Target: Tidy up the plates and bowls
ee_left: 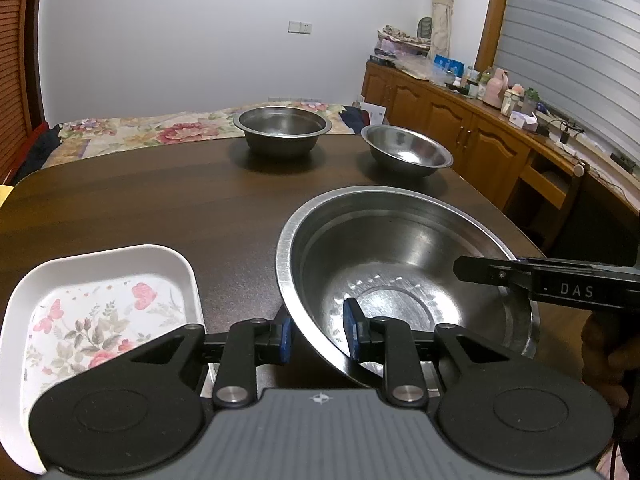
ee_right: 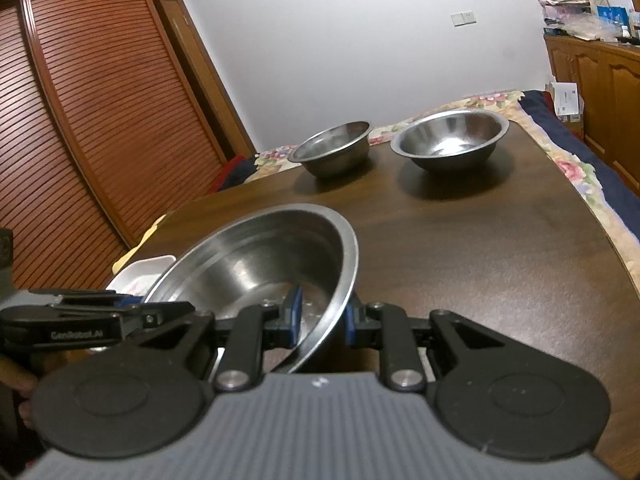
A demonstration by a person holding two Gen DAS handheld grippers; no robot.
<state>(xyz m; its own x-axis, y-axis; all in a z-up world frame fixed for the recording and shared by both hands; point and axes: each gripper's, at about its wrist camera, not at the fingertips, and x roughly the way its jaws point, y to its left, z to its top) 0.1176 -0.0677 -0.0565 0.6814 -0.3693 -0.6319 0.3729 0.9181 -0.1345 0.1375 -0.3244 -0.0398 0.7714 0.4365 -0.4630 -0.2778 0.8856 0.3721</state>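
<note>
Steel fills the left wrist view: the big bowl (ee_left: 404,276) sits near the front of the dark wooden surface (ee_left: 160,200), and the left tool (ee_left: 318,334) is nearly closed on its near rim, one blue pad inside the wall and one outside. From the right edge the right tool (ee_left: 480,274) reaches over the opposite rim. A white floral tray (ee_left: 100,312) lies just beside the bowl on the left, apart from it. Two smaller steel bowls, a deep one (ee_left: 282,130) and a shallow one (ee_left: 406,152), stand well apart at the far edge, with a floral bed beyond.

In the right wrist view the right tool (ee_right: 320,318) is likewise pinched narrow on the bowl (ee_right: 256,264), its pads either side of the thin rim. The bowl looks tilted here, though whether its base is clear of the surface cannot be told. The left tool (ee_right: 132,308) comes in from the left, the tray (ee_right: 140,272) behind it, and the deep bowl (ee_right: 332,152) and shallow bowl (ee_right: 450,144) stand far off.

The likely risk is slippage: smooth steel held only by two thin rim grips could pivot or slide out if one hand leads the other. A swing to the left could also knock the tray
</note>
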